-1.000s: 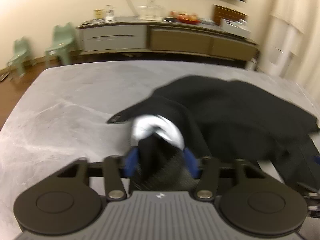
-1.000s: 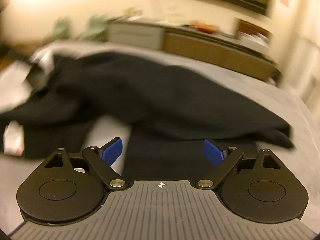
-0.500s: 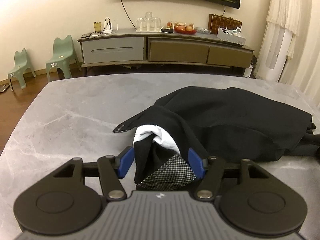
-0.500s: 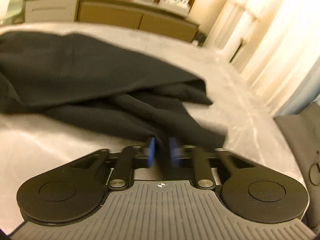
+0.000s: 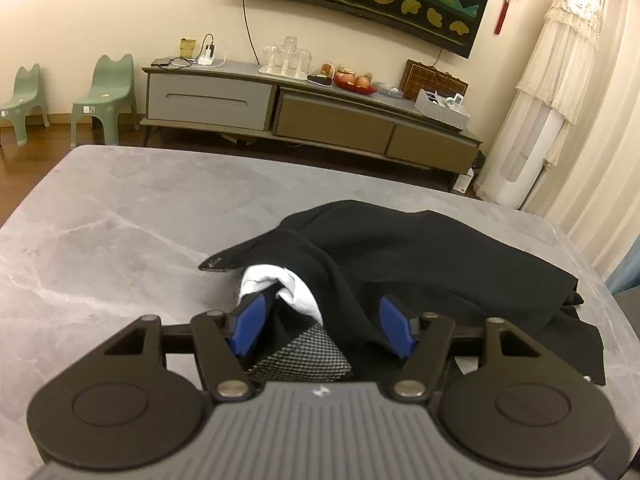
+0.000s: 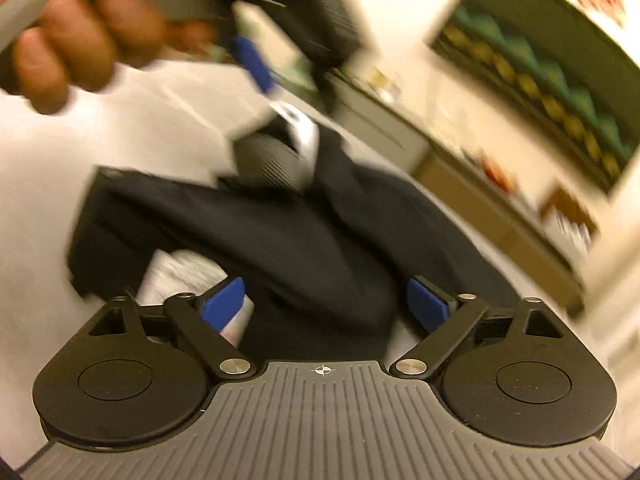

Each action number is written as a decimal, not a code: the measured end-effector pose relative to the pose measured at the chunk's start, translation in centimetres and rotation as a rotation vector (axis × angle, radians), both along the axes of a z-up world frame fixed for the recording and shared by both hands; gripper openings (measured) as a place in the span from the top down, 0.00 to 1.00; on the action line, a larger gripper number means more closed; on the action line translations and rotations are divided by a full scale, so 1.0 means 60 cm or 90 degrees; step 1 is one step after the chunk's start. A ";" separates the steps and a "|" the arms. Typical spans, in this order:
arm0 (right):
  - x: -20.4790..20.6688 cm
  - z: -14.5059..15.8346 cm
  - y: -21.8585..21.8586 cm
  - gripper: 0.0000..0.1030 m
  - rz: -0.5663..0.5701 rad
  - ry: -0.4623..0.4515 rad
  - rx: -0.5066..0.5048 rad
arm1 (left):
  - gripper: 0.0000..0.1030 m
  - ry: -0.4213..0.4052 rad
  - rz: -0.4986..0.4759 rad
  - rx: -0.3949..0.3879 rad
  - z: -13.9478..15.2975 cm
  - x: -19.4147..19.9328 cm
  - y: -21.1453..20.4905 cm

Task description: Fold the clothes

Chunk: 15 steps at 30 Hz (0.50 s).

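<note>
Right now my left gripper (image 5: 320, 330) sits low in the middle of its frame, and its blue pads are spread apart. A bunch of the black clothes (image 5: 420, 264) lies between them, with a white lining (image 5: 280, 284) and a checked patch (image 5: 304, 356) poking out, but the pads are not pinching it. I think it has let go, or is about to grab.

The clothes lie on the gray table (image 5: 120, 224). From my left gripper they stretch away to the right side of the frame, long and low, so the long way of the pile runs left to right.

My right gripper (image 6: 326, 306) is wide open too and holds nothing. Its picture is very blurry. The black pile fills the middle, just past its pads. In the upper left I can see a hand (image 6: 68, 48) holding the other tool.

Both grippers are close to the clothes. My left one is right at the near end, so I guess it would pinch first.
</note>
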State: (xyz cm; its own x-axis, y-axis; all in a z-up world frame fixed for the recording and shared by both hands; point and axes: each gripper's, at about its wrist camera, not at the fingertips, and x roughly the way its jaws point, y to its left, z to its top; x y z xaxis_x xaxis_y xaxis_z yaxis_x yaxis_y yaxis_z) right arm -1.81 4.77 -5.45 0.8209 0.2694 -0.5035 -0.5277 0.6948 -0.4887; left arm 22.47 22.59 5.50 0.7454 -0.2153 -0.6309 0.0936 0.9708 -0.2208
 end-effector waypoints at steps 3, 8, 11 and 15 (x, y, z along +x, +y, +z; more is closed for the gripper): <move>0.043 -0.026 0.037 0.50 0.025 0.042 -0.034 | 0.37 -0.001 0.005 -0.003 0.002 0.001 0.002; 0.079 0.000 0.001 0.94 -0.052 0.114 0.059 | 0.35 -0.007 0.011 -0.005 0.007 -0.002 0.009; 0.076 0.051 -0.102 0.96 -0.142 0.119 0.177 | 0.34 0.011 0.009 0.013 0.000 0.002 0.009; 0.078 0.081 -0.265 0.96 -0.292 0.163 0.350 | 0.34 0.052 0.007 0.056 -0.028 0.013 -0.007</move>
